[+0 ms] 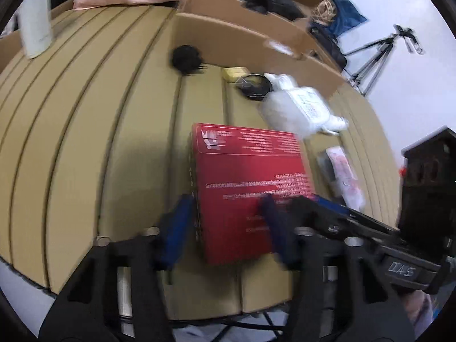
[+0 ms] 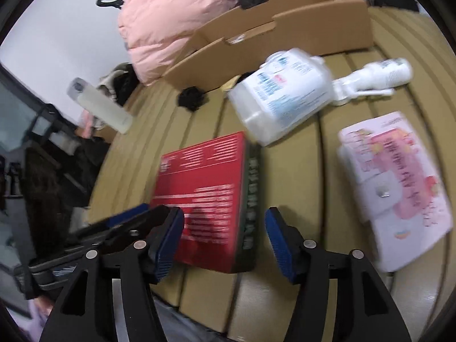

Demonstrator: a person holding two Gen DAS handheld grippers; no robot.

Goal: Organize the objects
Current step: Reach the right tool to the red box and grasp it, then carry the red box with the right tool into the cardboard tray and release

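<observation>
- Left gripper (image 1: 228, 228): black angular frame, blue ribbed pads, round silver pins.
- Right gripper (image 2: 225, 245): same black frame, blue pads; white handwritten marking on its body.
- Pale lilac sleeve (image 2: 38, 320).

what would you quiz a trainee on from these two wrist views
1. True or false: the red box stands upright on one end.
2. What lies just beyond the red box's far edge? A) white jug on its side B) a mug C) a plate
3. Fill in: the black scrunchie sits by the wall of the open ____ box.

Key: 1 false, it lies flat. 2 A. 3 cardboard; that is the cardboard box.
</observation>
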